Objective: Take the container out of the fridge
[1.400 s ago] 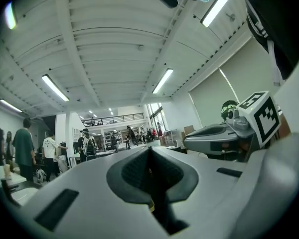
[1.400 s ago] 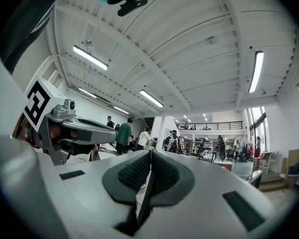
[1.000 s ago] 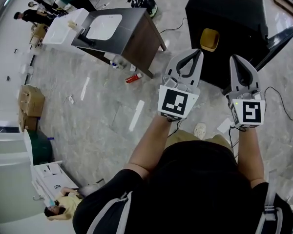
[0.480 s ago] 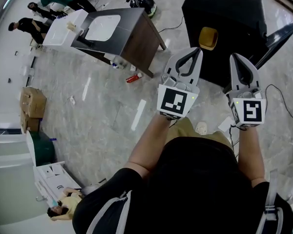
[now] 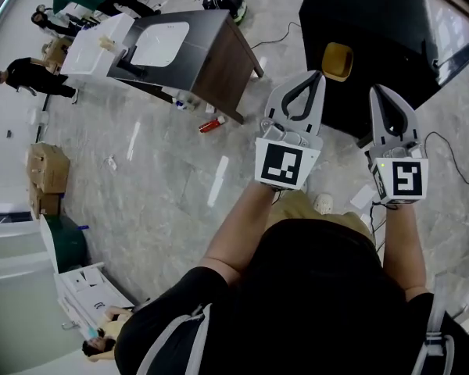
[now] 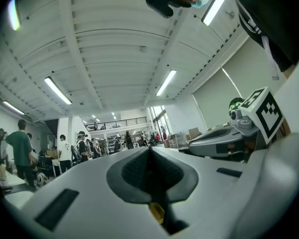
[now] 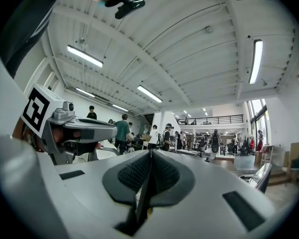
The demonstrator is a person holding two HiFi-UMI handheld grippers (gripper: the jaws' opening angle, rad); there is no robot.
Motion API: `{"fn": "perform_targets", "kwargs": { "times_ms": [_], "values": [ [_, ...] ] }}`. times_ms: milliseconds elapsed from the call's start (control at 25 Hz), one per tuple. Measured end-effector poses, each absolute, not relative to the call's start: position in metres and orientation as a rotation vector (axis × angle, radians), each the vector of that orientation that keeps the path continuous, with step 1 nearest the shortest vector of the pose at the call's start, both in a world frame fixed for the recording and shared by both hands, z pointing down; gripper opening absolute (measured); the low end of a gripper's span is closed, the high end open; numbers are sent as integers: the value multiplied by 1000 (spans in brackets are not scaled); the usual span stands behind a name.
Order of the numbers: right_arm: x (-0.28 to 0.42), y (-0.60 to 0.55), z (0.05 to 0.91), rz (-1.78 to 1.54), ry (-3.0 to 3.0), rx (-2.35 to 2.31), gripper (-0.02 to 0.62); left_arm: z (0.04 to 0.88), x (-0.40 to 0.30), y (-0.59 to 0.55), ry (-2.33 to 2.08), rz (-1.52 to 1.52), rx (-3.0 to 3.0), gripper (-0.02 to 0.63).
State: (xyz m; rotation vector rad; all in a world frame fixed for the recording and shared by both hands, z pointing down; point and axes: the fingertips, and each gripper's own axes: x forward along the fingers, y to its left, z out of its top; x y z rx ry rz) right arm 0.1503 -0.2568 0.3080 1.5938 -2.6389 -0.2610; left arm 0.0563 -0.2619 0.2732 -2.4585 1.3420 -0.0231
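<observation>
Left gripper (image 5: pixel 318 75) pointing forward, jaws pressing together, gripping nothing. Right gripper (image 5: pixel 375 91) doing same beside it; hard white shells, ribbed dark pads meeting. Just ahead along both long axes, black boxy cabinet (image 5: pixel 375 22) standing, probably fridge. Rounded yellow tub (image 5: pixel 336 61) sitting on cabinet top, nearer left gripper, possibly container; interior not showing.

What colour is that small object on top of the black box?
The object is yellow; the head view shows it best.
</observation>
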Motion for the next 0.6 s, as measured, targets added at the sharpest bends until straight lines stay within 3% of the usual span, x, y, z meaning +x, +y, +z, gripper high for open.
{"fn": "perform_targets", "kwargs": {
  "times_ms": [600],
  "values": [
    [82, -333, 335, -228, -2487, 1555, 37, 294, -5, -346, 1218, -24, -2574, 21]
  ]
}}
